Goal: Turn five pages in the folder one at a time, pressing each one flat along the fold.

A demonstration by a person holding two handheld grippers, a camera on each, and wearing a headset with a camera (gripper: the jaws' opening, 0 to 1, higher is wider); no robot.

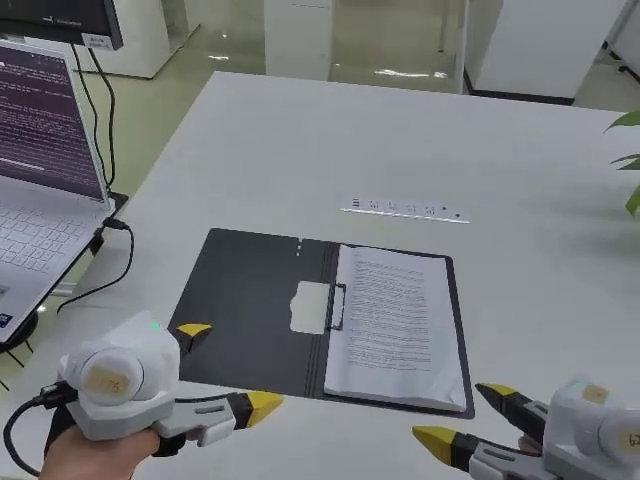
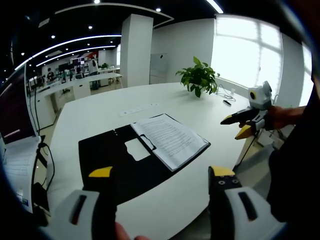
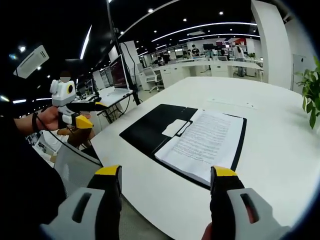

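the black folder [image 1: 250, 300] lies open on the white table [image 1: 300, 130], its stack of printed pages [image 1: 395, 315] clipped to the right half. the left gripper [image 1: 228, 367] and the right gripper [image 1: 466, 415] hover at its near edge, each with jaws spread wide and empty. no page looks lifted, so the first turn seems yet to begin; the next move calls for catching a single top sheet at its free edge. text on the pages and the laptop [image 1: 40, 190] screen is too small to read.

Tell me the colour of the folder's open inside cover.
The folder is black, or a very dark grey, on its open cover. The head view shows it best.
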